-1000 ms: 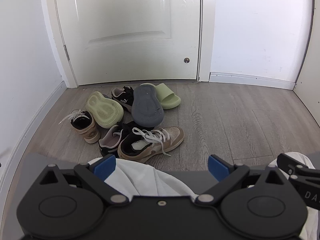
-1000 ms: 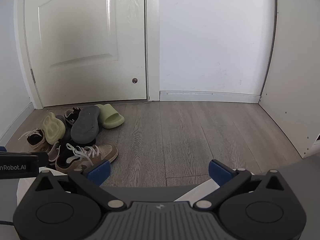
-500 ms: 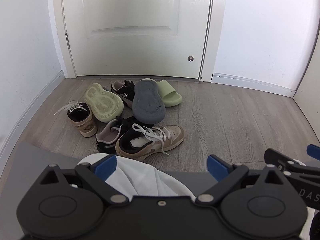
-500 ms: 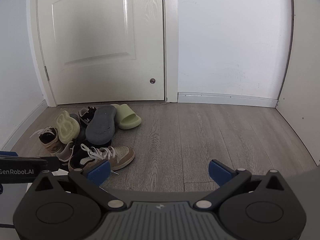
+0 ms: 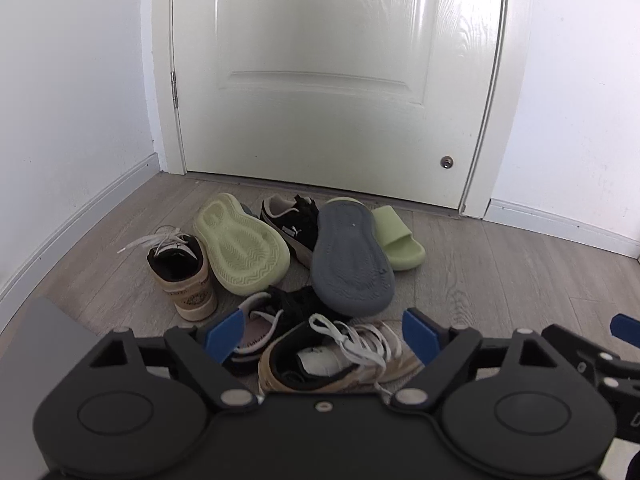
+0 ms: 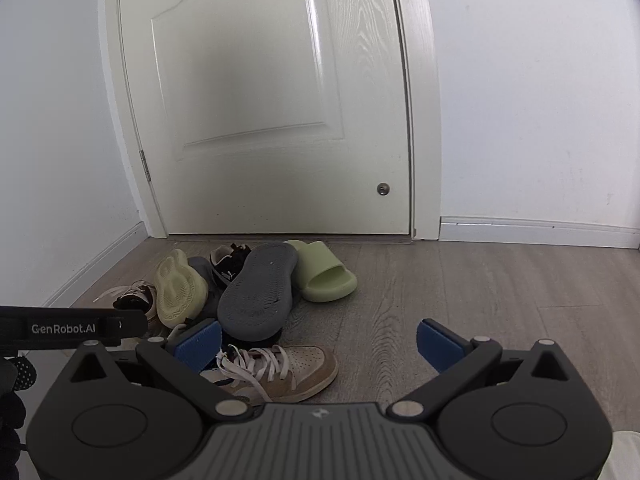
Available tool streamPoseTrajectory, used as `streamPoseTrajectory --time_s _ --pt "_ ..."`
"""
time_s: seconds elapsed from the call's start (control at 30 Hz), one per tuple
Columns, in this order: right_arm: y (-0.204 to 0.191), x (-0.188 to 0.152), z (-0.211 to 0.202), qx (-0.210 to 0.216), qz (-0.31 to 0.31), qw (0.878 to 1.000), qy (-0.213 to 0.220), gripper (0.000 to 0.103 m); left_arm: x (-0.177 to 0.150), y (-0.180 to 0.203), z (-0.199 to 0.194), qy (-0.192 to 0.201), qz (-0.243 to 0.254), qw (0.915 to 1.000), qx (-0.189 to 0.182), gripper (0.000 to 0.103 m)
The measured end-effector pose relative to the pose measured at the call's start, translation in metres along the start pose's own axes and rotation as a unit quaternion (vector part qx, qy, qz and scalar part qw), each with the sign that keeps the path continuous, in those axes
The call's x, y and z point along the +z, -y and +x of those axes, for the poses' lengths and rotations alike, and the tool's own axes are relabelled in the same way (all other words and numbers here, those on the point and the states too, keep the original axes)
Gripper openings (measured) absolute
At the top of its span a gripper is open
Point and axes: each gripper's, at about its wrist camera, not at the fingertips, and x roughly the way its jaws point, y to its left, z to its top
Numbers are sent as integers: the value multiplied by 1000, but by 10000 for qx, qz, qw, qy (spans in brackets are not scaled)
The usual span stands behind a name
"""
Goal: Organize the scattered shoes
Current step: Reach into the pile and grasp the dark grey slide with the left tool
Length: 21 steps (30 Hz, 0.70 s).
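Note:
A heap of shoes lies on the wood floor before the white door. The nearest is a tan sneaker with white laces (image 5: 340, 356) (image 6: 280, 372). My left gripper (image 5: 322, 330) hovers just over it, jaws wide and closing, pads not touching the shoe. Behind it lie a black sneaker (image 5: 280, 312), an upturned grey slide (image 5: 350, 260) (image 6: 258, 292), an upturned pale green slide (image 5: 240, 244) (image 6: 178, 288), an upright green slide (image 5: 398, 240) (image 6: 324, 276), a second tan sneaker (image 5: 182, 272) and a black and white sneaker (image 5: 292, 224). My right gripper (image 6: 318, 342) is open above the floor, right of the heap.
The closed door (image 5: 332, 80) and white walls with skirting boards (image 6: 536, 228) bound the corner. Bare wood floor (image 6: 480, 300) stretches to the right of the heap. The left gripper's body (image 6: 68, 326) juts in at the right wrist view's left edge.
Both grippers have moved forward and down toward the shoe heap, which looms larger. The left gripper's jaws have narrowed slightly and now frame the near tan sneaker.

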Motion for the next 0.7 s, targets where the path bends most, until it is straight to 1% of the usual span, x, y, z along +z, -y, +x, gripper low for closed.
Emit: streamPoseTrajectory --time_s 0.1,0.13,0.23,0.27,0.3,0.37,0.4,0.47,0.57,0.67,0.7 --pt "3 -5 32 81 -73 9999 30 102 -2 0 31 -43 126 9997 207 84" --pt "3 -7 43 83 -128 9999 -4 102 -3 -1 38 -89 80 9998 169 84" --pt "6 -11 63 73 -148 9999 -39 102 -5 -8 66 -302 -197 9991 -216 83" --pt "7 -12 68 81 -143 9999 -35 102 -7 -9 78 -399 -284 9980 -398 81" --pt "8 -13 71 78 -154 9998 -22 102 -7 -7 86 -450 -301 9973 -494 78" --pt "10 -15 77 46 -195 9998 -1 102 -11 2 104 -499 -237 9967 -600 76" --pt "11 -16 79 -4 -220 9998 -3 102 -10 6 114 -544 -213 9963 -635 71" --pt "13 -19 82 -65 -237 9997 -21 102 -9 12 135 -654 -221 9949 -741 64" --pt "18 -25 87 -151 -203 9995 -179 102 -4 12 164 -737 -383 9942 -683 64" --pt "23 -30 87 -261 -133 9992 -286 102 0 9 184 -830 -483 9941 -511 63" --pt "24 -31 88 -276 -106 9991 -307 102 1 7 189 -853 -529 9936 -518 63"
